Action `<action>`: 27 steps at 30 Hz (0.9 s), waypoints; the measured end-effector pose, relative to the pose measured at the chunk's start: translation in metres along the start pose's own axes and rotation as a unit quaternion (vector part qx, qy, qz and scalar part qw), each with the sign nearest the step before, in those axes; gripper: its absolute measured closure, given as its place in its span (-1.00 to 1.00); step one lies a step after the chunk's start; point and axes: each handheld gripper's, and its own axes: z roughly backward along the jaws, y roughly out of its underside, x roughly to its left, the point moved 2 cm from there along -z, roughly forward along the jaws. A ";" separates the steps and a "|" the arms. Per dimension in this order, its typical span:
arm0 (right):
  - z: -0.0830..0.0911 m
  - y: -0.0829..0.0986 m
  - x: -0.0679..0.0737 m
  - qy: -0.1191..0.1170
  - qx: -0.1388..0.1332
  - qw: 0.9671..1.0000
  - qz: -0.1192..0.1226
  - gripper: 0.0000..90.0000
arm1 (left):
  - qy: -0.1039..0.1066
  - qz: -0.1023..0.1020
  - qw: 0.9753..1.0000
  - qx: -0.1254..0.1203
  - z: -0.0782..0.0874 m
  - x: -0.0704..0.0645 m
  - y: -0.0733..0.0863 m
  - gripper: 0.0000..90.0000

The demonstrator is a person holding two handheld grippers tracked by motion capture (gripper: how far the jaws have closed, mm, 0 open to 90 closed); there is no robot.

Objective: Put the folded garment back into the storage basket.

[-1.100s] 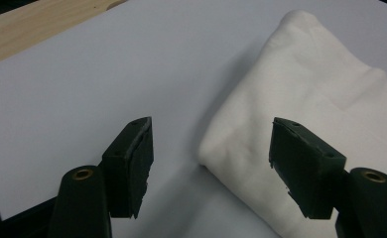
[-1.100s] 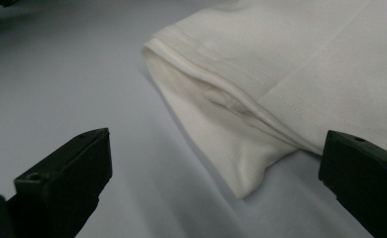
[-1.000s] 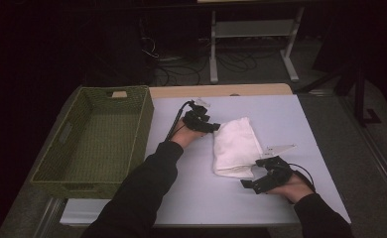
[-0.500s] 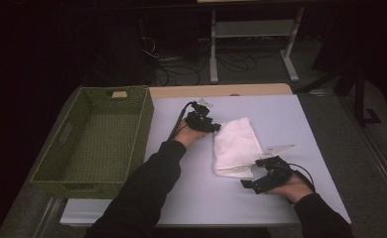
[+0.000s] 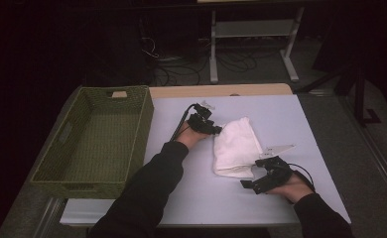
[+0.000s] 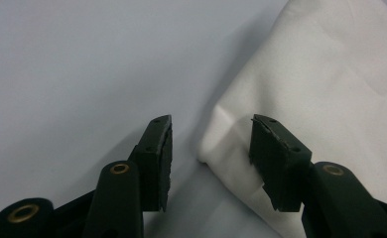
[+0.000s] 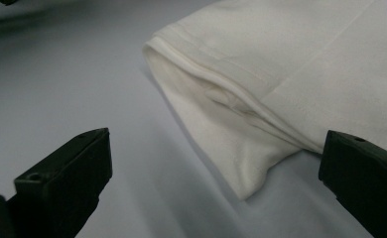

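Two hand-held tools sit open at either end of a folded white cloth on the worktop.

The green woven basket (image 5: 99, 141) stands at the left edge of the worktop (image 5: 281, 109), and from the high view I see only its bare woven floor, with nothing lying in it. The folded white cloth (image 5: 236, 146) lies near the middle of the pale worktop, well apart from the basket. The left tool (image 5: 209, 125) is at the cloth's upper left corner, its jaws moderately parted and released; one jaw is over the bare surface, the other over the cloth's edge, gripping nothing. The right tool (image 5: 253, 179) rests just beside the cloth's near hemmed edge, jaws spread wide, holding nothing; whether it touches the fabric I cannot tell.
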 end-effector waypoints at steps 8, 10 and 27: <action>0.000 0.000 0.000 0.000 -0.001 1.000 0.000 -1.00 | 0.028 0.027 0.999 0.005 -0.001 0.004 0.002 0.27; 0.000 0.000 0.000 0.000 0.000 1.000 0.000 -1.00 | 0.033 0.031 0.999 0.003 -0.002 0.004 0.002 0.32; -0.001 0.000 -0.001 -0.002 0.006 1.000 -0.002 -1.00 | 0.020 -0.002 1.000 0.011 -0.001 -0.010 -0.001 0.80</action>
